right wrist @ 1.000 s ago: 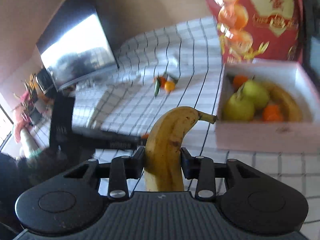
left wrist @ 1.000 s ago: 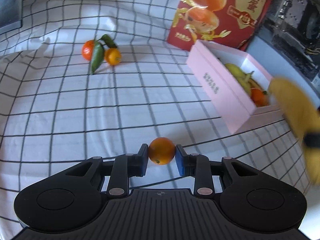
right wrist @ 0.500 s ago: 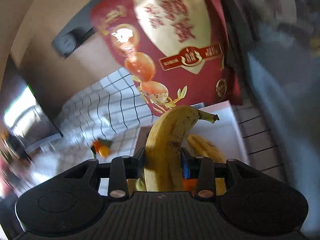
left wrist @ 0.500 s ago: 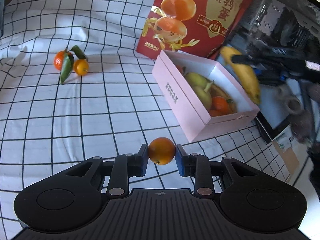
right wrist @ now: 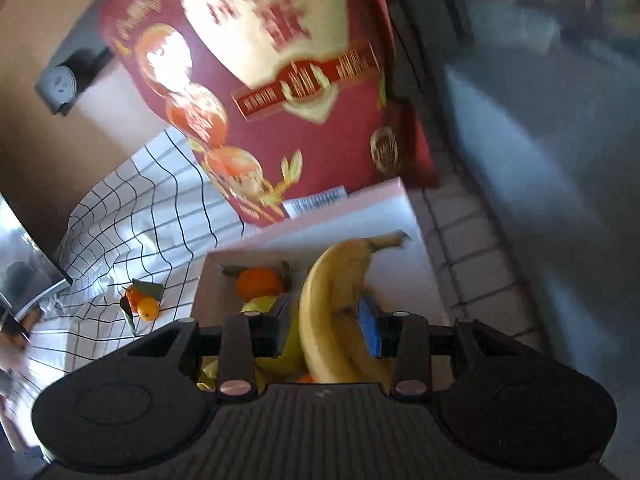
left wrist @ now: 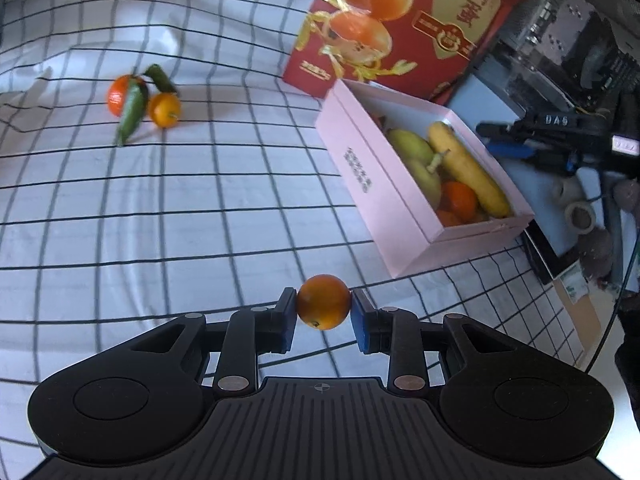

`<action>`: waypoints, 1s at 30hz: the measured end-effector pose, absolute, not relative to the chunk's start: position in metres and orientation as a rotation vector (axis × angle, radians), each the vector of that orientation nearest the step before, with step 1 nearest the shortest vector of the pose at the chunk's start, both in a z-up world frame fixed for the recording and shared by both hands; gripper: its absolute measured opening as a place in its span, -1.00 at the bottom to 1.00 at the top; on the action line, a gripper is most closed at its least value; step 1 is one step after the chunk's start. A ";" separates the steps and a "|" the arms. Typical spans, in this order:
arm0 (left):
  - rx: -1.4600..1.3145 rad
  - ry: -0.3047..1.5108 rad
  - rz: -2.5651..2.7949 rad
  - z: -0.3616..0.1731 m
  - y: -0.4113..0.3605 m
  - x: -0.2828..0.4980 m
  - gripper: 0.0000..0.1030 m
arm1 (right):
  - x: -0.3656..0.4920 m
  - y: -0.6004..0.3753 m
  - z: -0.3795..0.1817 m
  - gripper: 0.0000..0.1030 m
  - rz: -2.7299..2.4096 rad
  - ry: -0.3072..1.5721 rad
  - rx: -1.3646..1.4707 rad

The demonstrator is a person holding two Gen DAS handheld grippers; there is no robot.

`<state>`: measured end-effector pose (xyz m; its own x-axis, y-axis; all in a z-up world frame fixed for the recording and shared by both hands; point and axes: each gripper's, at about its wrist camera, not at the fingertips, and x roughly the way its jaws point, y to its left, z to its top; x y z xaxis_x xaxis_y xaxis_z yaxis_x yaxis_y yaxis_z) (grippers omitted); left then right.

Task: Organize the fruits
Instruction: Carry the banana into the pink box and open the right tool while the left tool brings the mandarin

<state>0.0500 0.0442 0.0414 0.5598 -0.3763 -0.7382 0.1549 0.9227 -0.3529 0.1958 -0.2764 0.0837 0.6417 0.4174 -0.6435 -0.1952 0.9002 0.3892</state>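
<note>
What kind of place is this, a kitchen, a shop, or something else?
Most likely a table in a home or workroom, not a shop. A white grid-patterned tablecloth covers it, a pink box holds mixed fruit in front of a red gift carton, and electronic gear clutters the side.

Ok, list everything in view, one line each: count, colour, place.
Pink box: one, on the checked cloth, holding pears, oranges, a banana.
Red carton: one, behind the box.
Leafy oranges: two, loose on the cloth, far left.
Held orange: one, off the cloth.
Held banana: one, yellow, over the box.
Left gripper: shut on the orange.
Right gripper: shut on the banana.
</note>
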 end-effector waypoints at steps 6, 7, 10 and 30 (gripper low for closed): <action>-0.252 0.938 -0.375 0.039 0.030 0.056 -0.35 | 0.177 -0.254 0.108 -0.27 0.301 0.707 0.051; -0.253 0.939 -0.378 0.039 0.029 0.056 -0.35 | 0.175 -0.246 0.107 -0.27 0.314 0.710 0.013; -0.258 0.938 -0.370 0.039 0.033 0.056 -0.35 | 0.174 -0.223 0.095 -0.27 0.333 0.733 -0.082; -0.211 0.884 -0.393 0.063 0.016 0.068 -0.35 | 0.125 -0.238 0.100 -0.28 0.249 0.646 -0.091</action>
